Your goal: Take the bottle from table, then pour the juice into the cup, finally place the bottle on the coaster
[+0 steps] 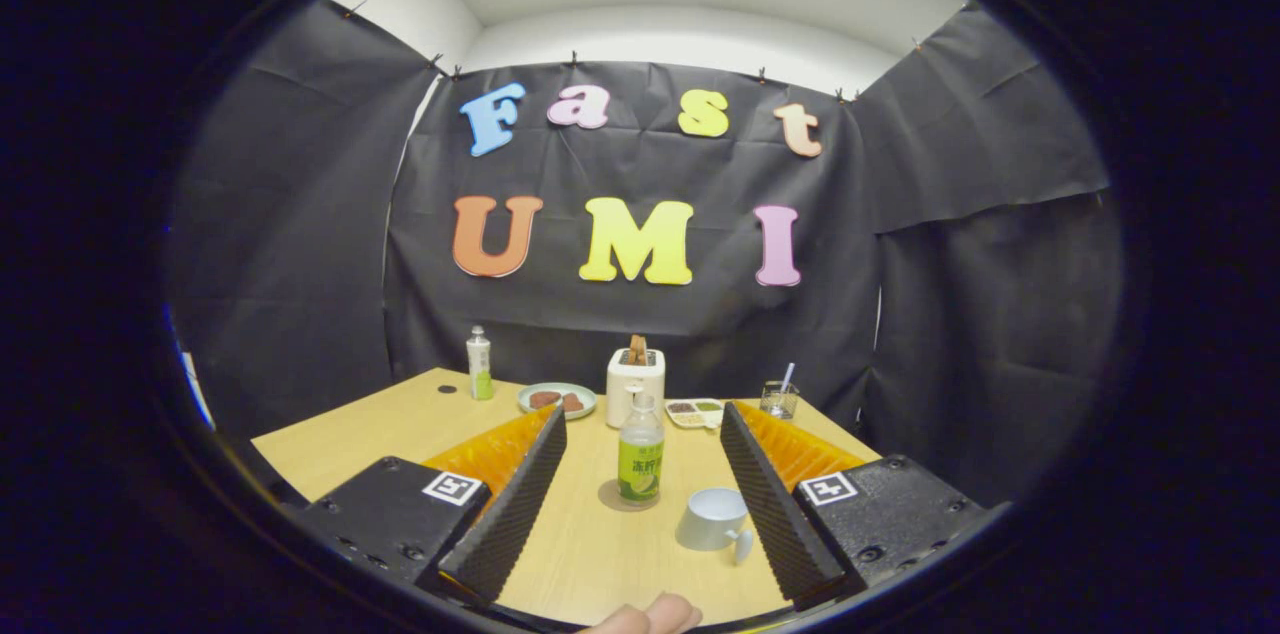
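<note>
Spreading wide apart with nothing held, the gripper (640,474) points across a wooden table (350,434), its two fingers (515,504) framing the things in front. Between them stands one juice bottle (641,451), upright on a round dark coaster (610,496), with a green label and a pale cap. Just beside it, close to the right finger, one pale cup (712,519) lies tipped on its side, handle toward the camera. A fingertip of the person's hand (648,617) shows at the near table edge.

Beyond the fingers, toward the back of the table, sit one white toaster (635,379) with something brown sticking out of its top, one round plate (557,400) carrying brown food to its left, and one small divided tray (694,412) to its right. Farther right is one clear glass (778,399) with a straw or stick in it. A second, slimmer bottle (479,364) stands well apart at the back left corner, near a small dark spot on the tabletop.
</note>
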Motion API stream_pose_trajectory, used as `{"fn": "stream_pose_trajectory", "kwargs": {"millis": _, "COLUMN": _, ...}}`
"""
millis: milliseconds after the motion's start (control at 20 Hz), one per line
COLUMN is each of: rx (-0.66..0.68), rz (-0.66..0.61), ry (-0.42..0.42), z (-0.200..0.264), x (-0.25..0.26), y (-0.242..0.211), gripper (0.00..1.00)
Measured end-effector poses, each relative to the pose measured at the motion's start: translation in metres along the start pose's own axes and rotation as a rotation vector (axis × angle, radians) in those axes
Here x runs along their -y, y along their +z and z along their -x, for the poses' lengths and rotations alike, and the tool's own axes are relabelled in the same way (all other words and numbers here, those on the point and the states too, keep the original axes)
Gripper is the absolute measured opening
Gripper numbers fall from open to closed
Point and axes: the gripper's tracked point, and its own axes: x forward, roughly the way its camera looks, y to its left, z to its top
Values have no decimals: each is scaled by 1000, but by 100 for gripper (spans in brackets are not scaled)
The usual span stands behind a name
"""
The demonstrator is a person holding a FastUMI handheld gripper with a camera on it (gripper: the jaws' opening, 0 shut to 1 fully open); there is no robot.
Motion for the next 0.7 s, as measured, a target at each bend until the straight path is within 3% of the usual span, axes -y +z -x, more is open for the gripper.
{"fn": "stream_pose_trajectory", "kwargs": {"millis": 150, "rx": -19, "rz": 23, "ry": 43, "z": 6, "x": -14, "y": 1, "gripper": 100}}
{"fn": "stream_pose_trajectory", "kwargs": {"millis": 350, "rx": -64, "rz": 107, "ry": -36, "z": 7, "x": -1, "y": -4, "gripper": 100}}
{"fn": "stream_pose_trajectory", "kwargs": {"millis": 700, "rx": -104, "rz": 62, "ry": -12, "z": 7, "x": -6, "y": -9, "gripper": 100}}
